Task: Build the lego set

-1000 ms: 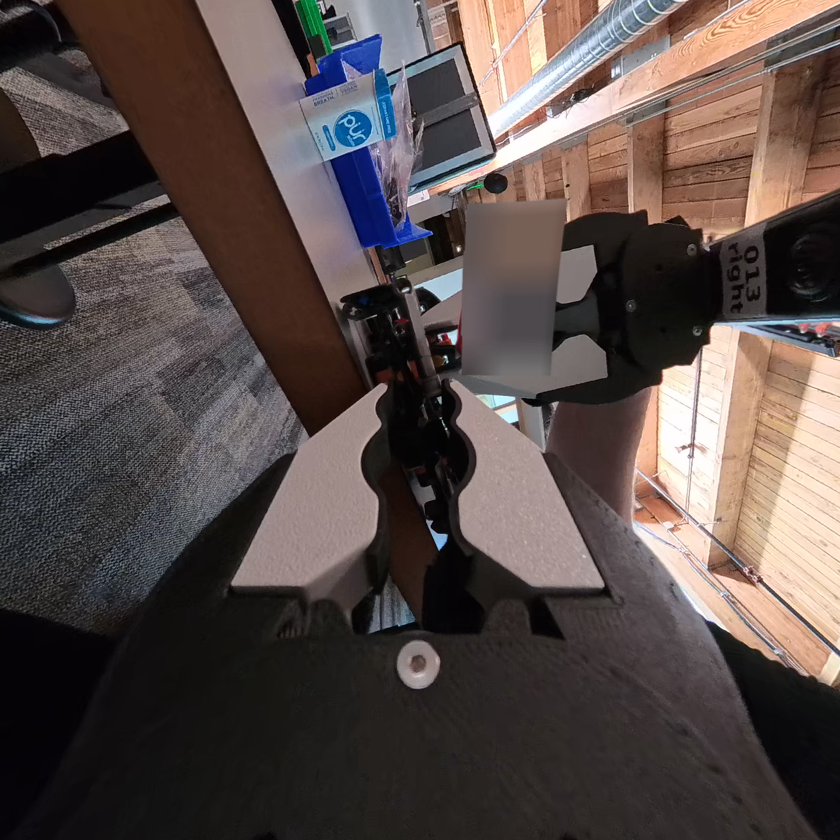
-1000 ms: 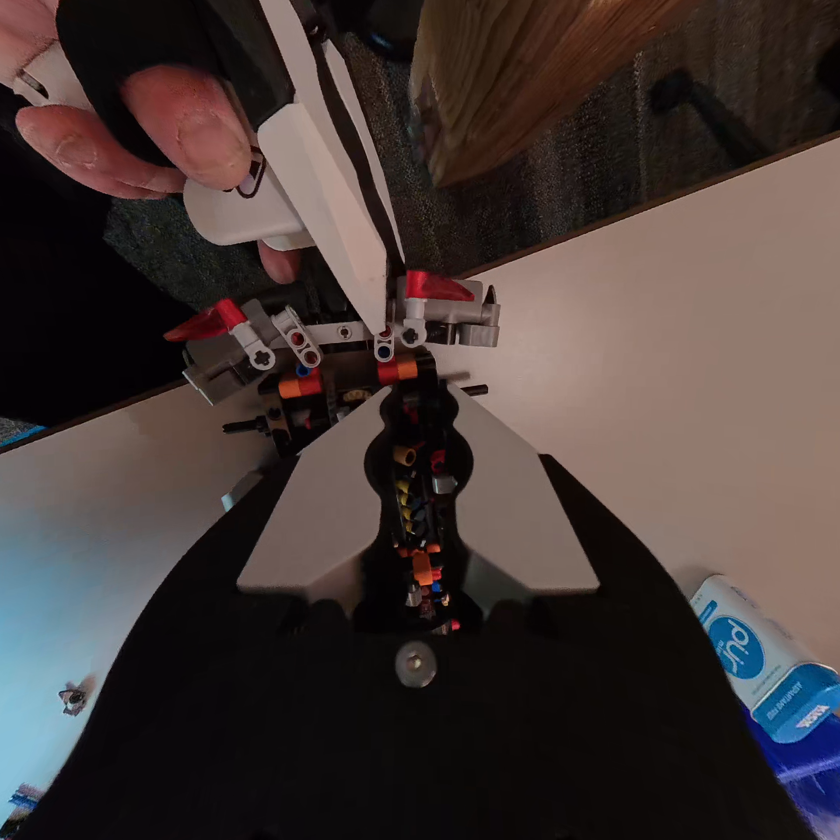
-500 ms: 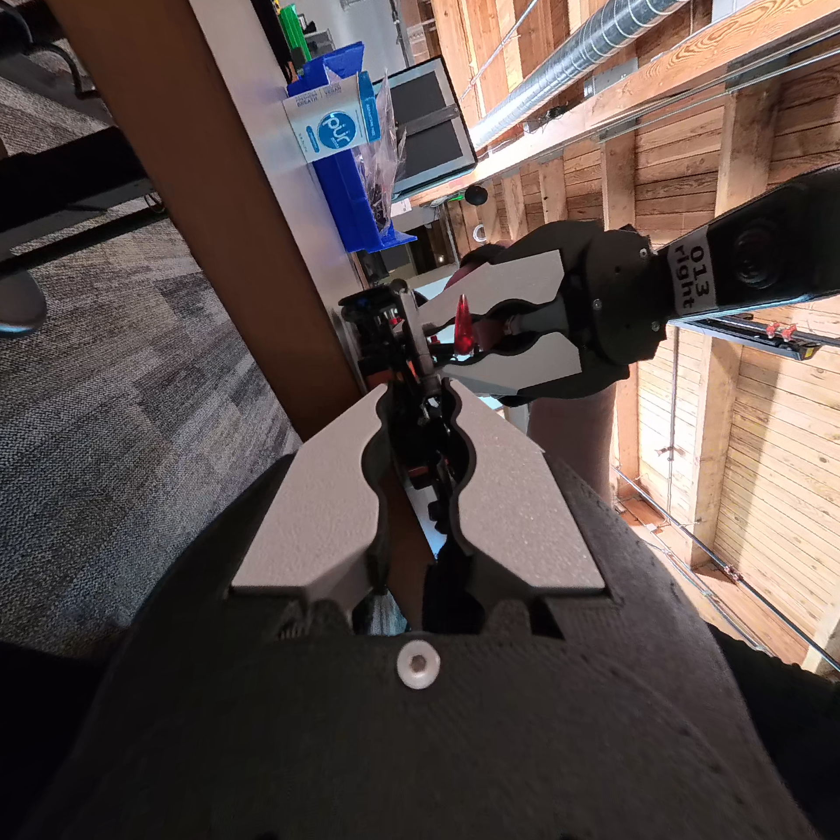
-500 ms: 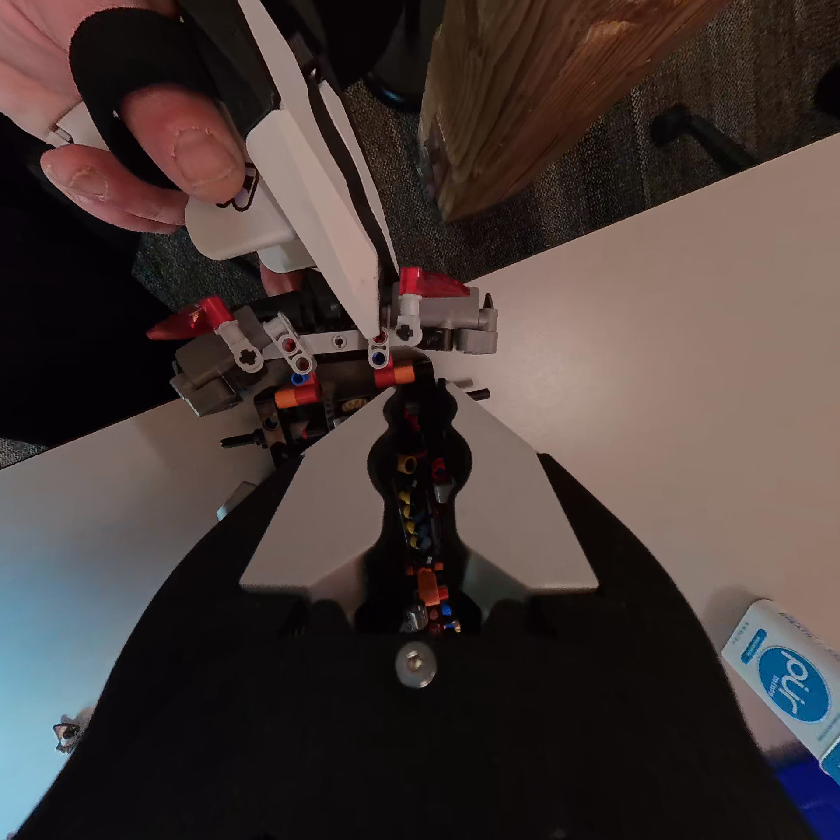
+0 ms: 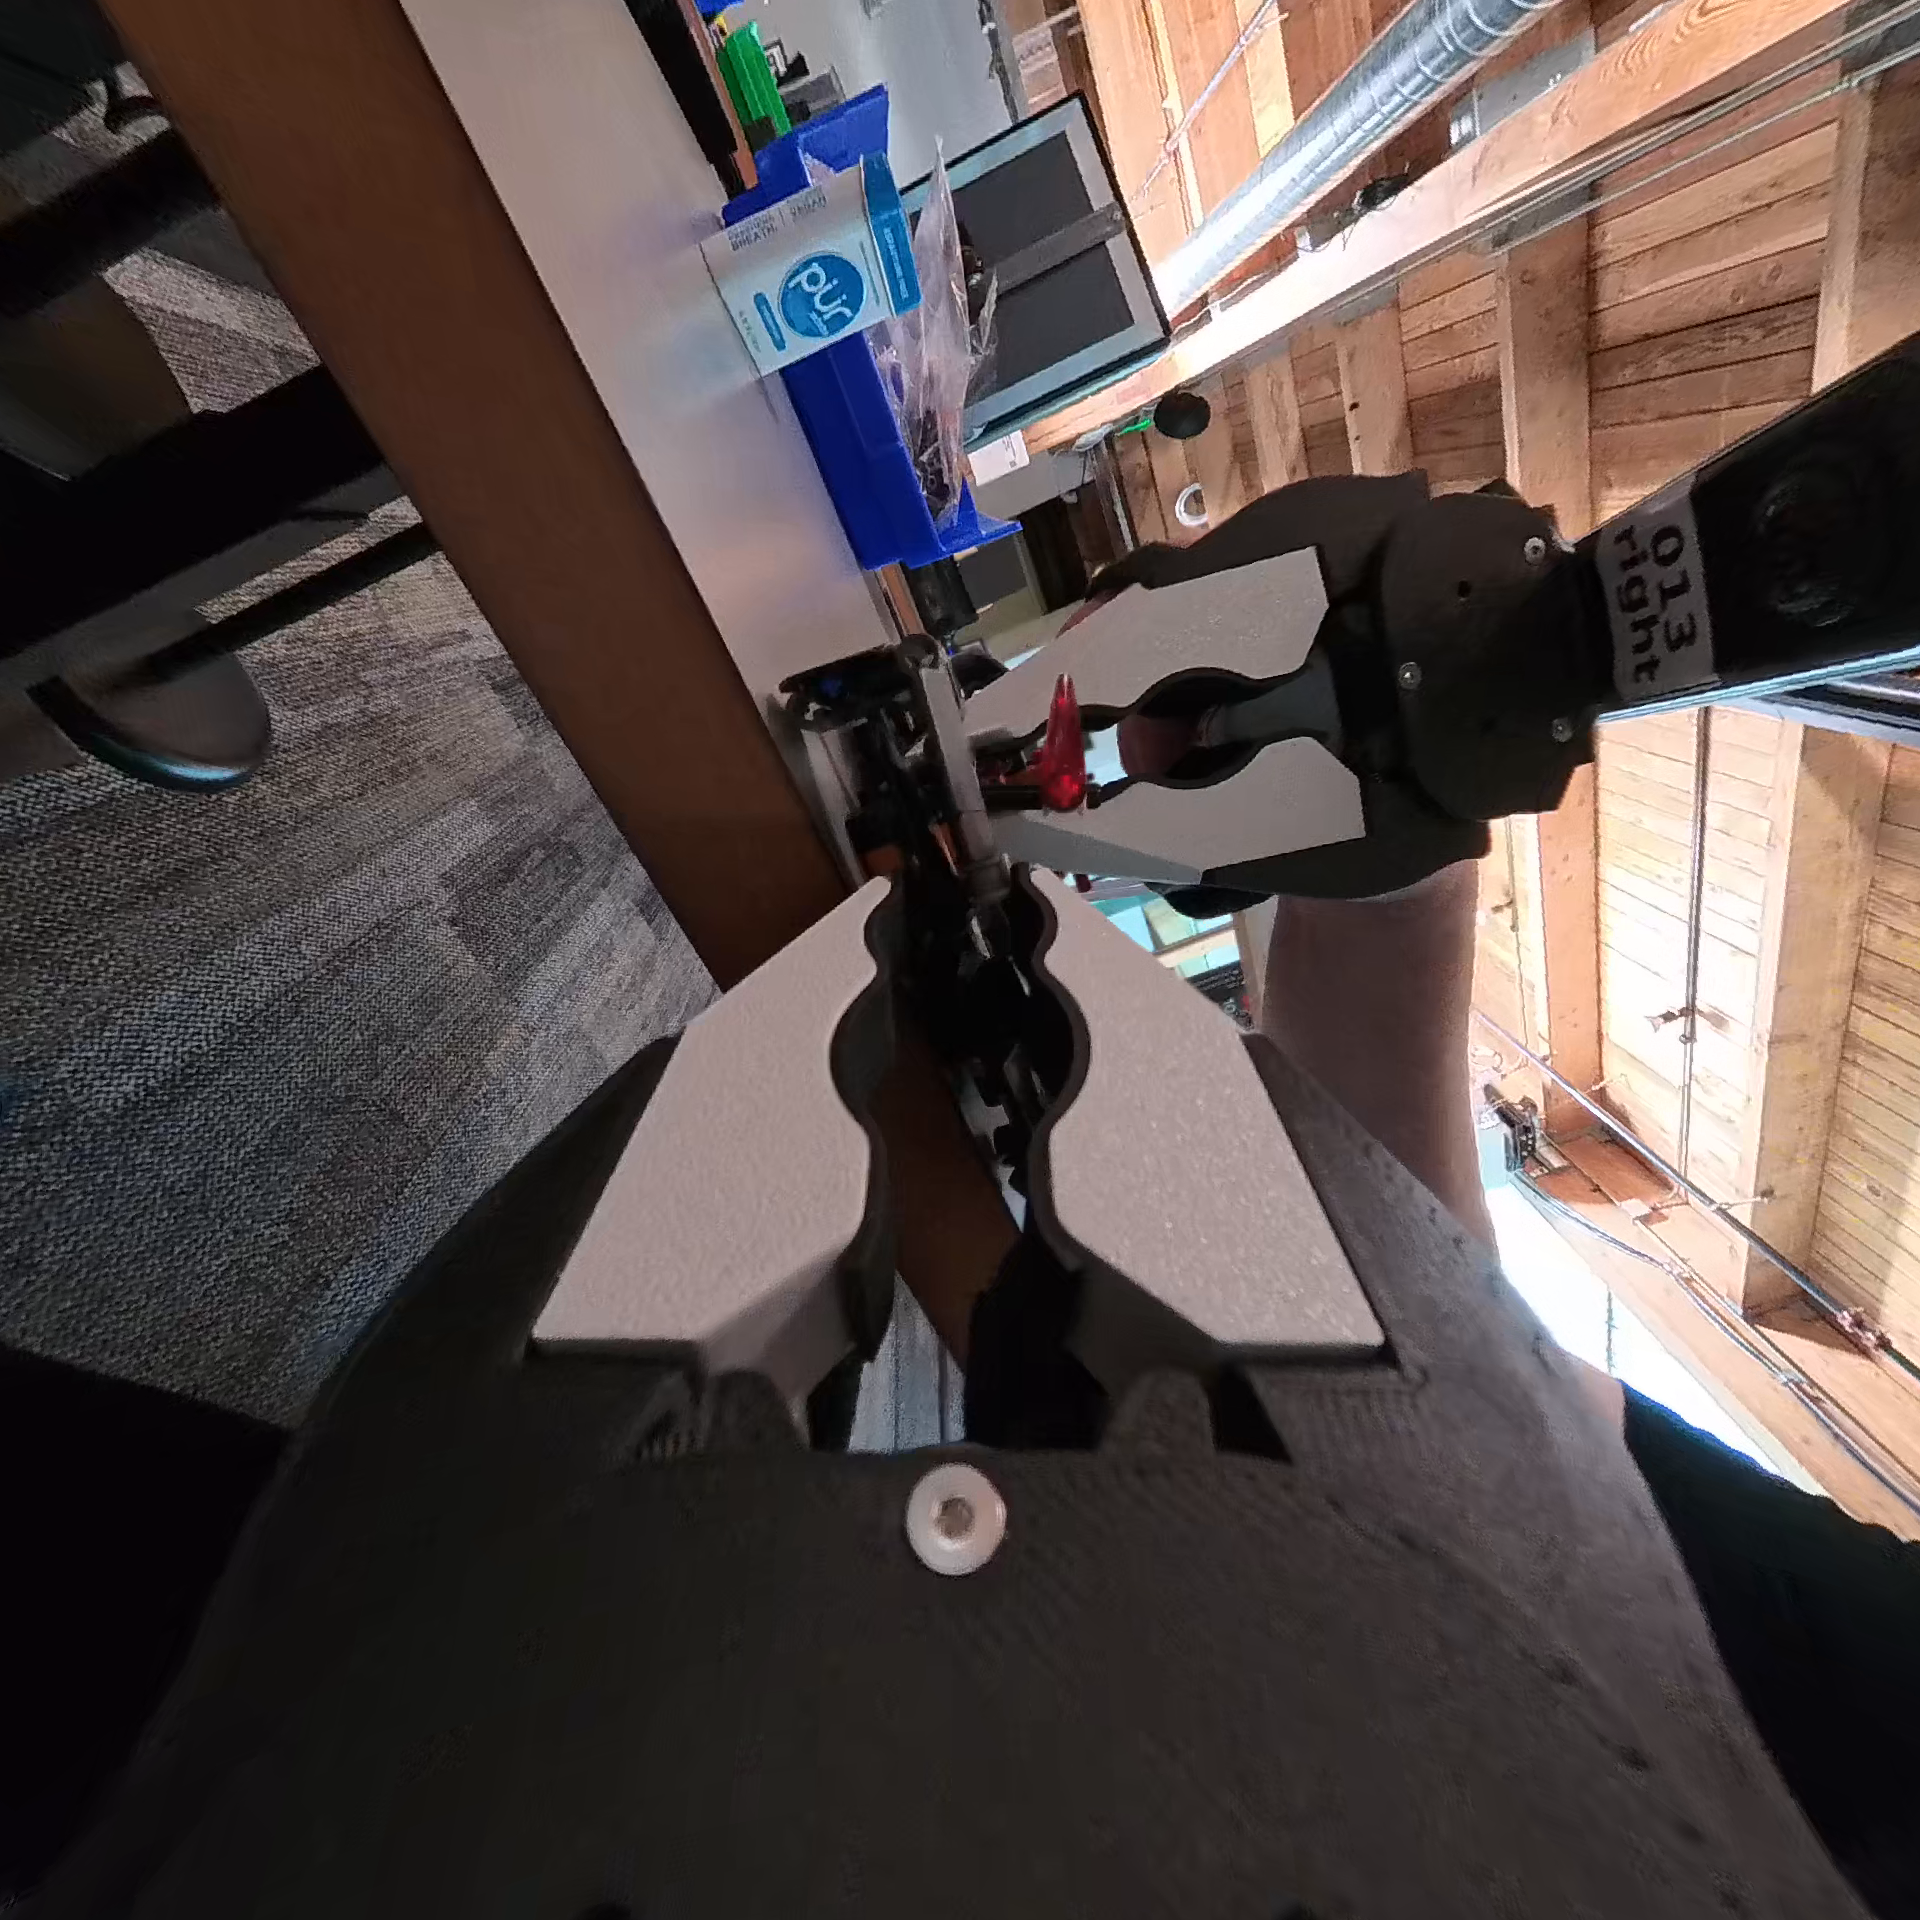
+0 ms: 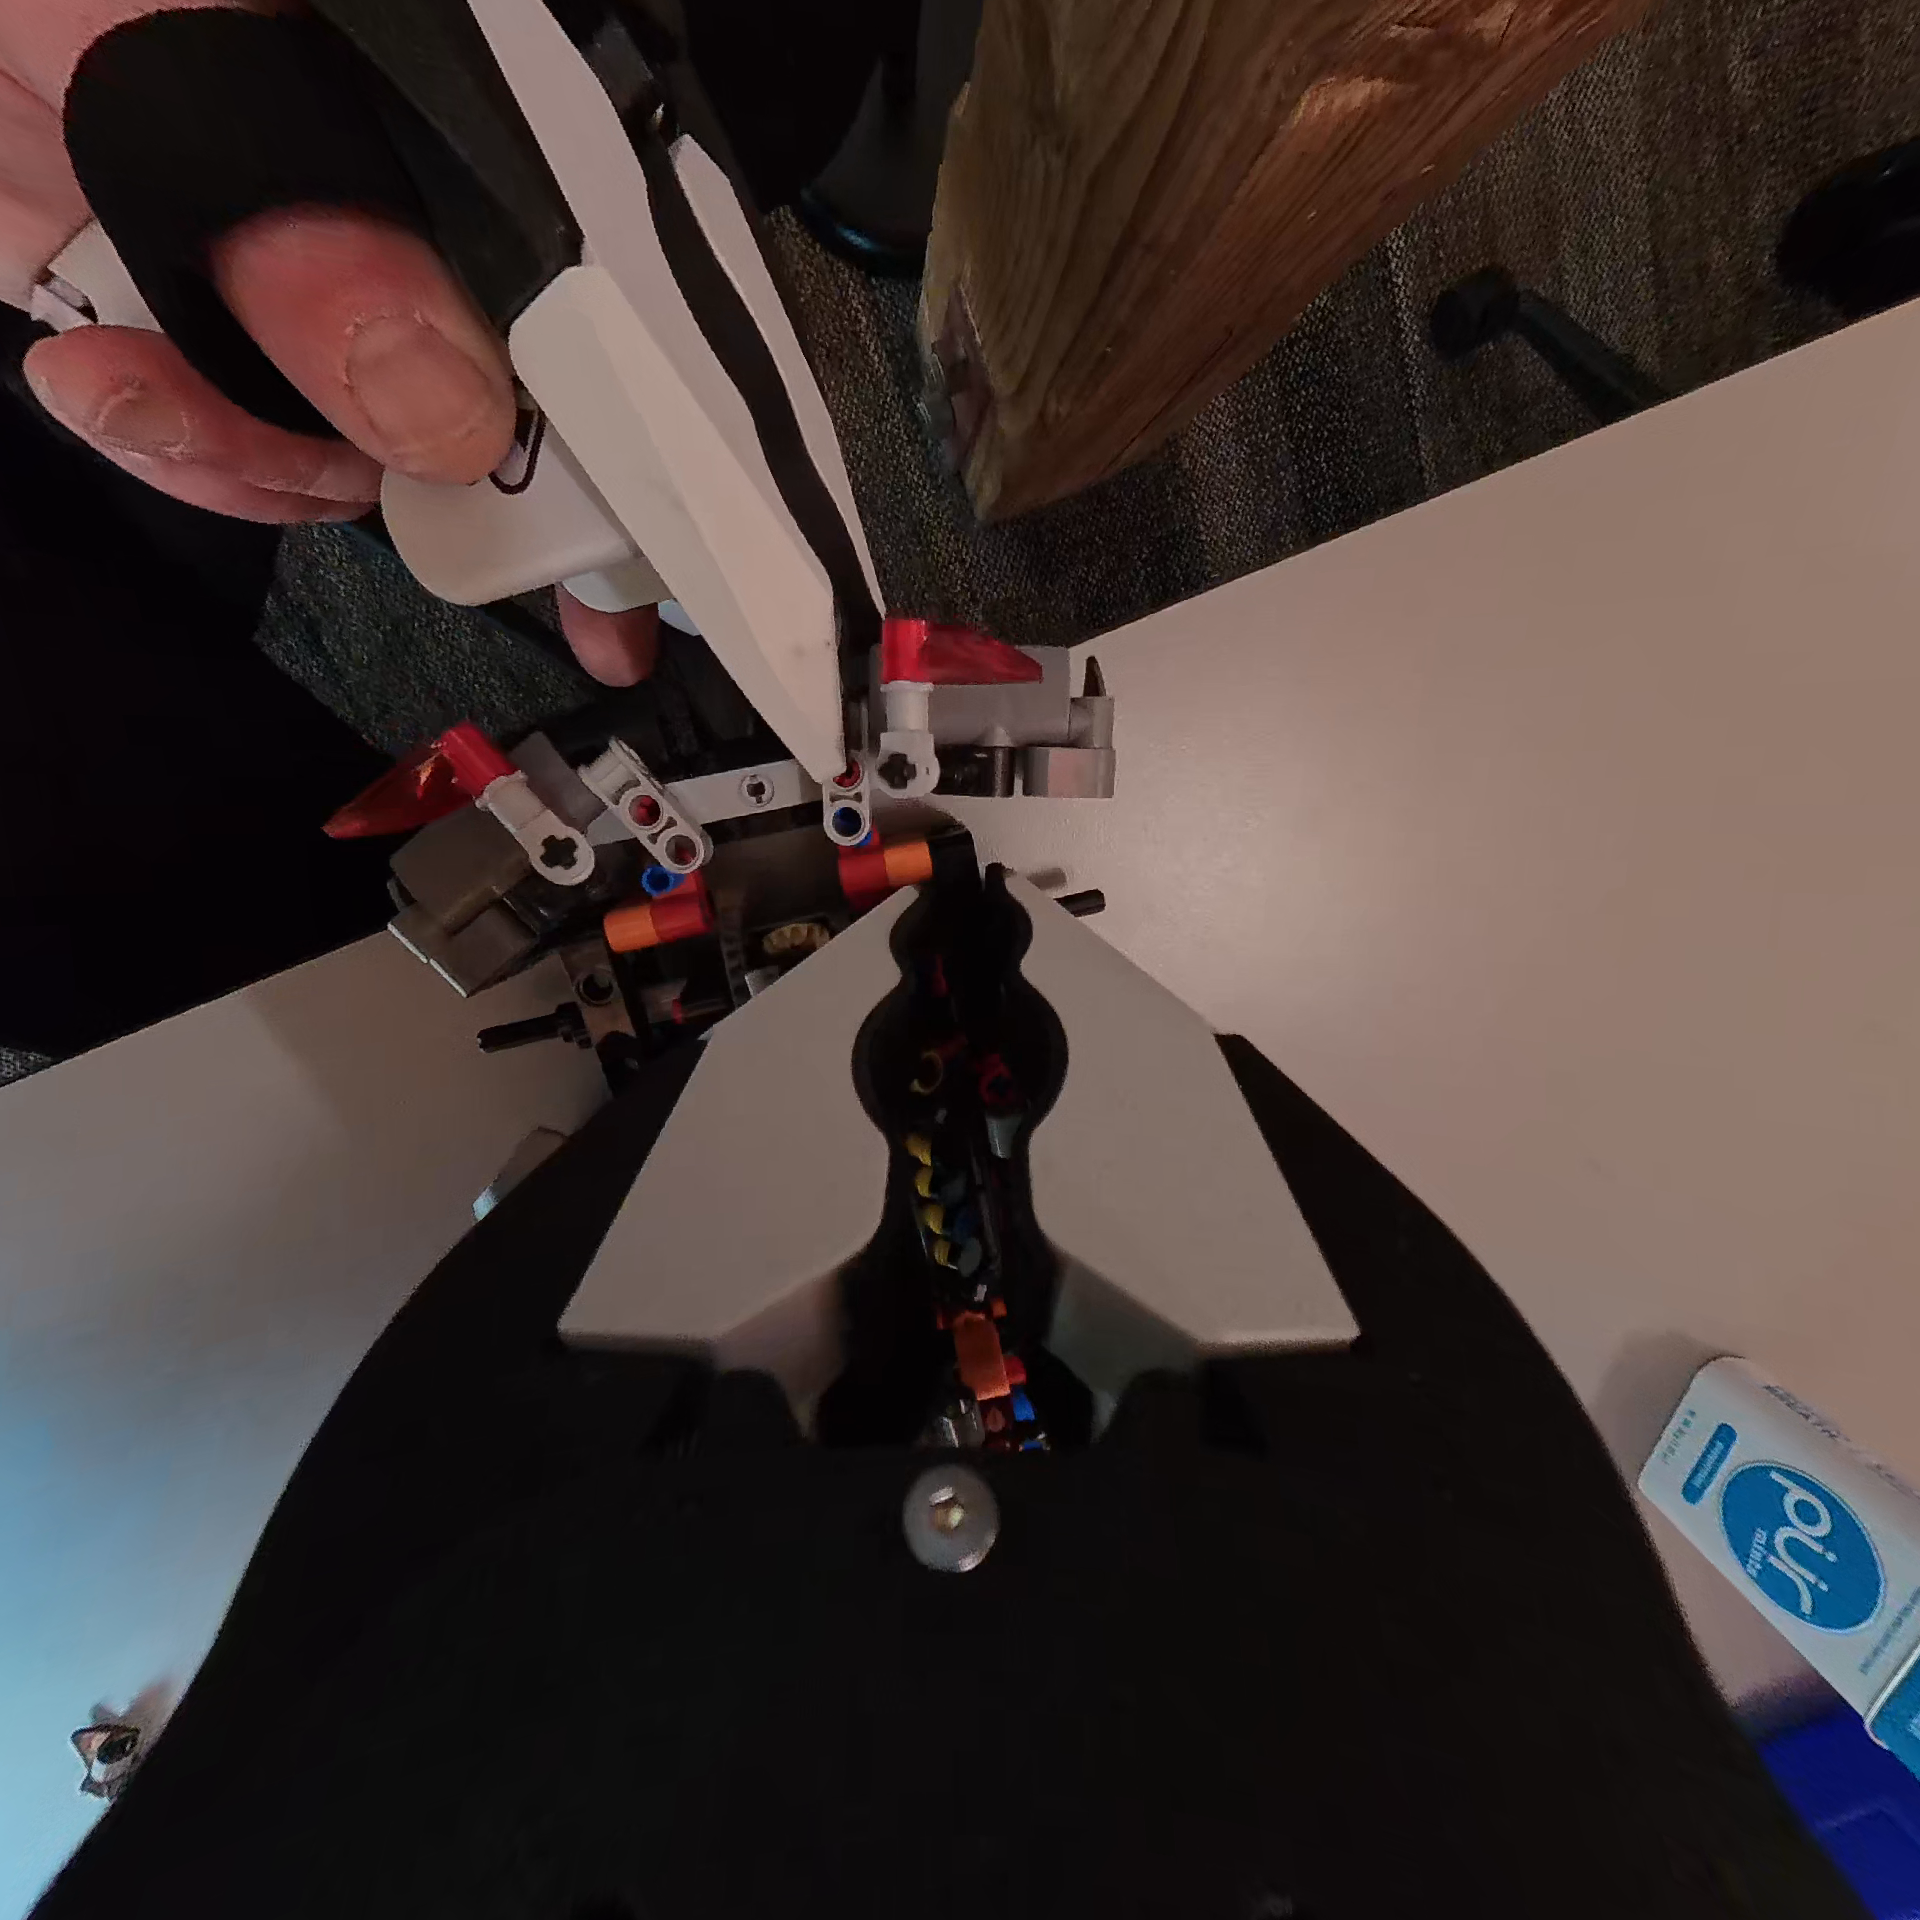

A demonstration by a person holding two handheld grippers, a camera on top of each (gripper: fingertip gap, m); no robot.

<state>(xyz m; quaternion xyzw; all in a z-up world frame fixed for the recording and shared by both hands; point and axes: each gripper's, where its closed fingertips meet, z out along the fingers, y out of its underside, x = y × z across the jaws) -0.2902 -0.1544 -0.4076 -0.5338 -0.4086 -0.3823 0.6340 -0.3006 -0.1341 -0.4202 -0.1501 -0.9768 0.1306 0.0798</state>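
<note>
The lego model (image 6: 758,795) is a black chassis with grey beams, orange connectors and two red translucent tips (image 6: 961,660). It sits at the edge of the white table (image 6: 1455,831). My right gripper (image 6: 961,894) is shut on the model's black frame, which runs back between its fingers. My left gripper (image 6: 847,764), held by a hand, comes in from the upper left and is shut on the grey cross beam. In the left wrist view, my left gripper (image 5: 961,899) holds the model (image 5: 904,748) and the right gripper (image 5: 982,779) closes on it from the right, beside a red tip (image 5: 1062,743).
A white and blue box (image 6: 1797,1558) lies at the right beside a blue bin (image 6: 1849,1787); both show in the left wrist view, box (image 5: 821,286) and bin (image 5: 862,436). A wooden post (image 6: 1195,208) stands beyond the table edge. A small loose piece (image 6: 104,1745) lies at the lower left.
Both grippers keep their hold on the model. The model and grippers have shifted and tilted slightly at the table edge.
</note>
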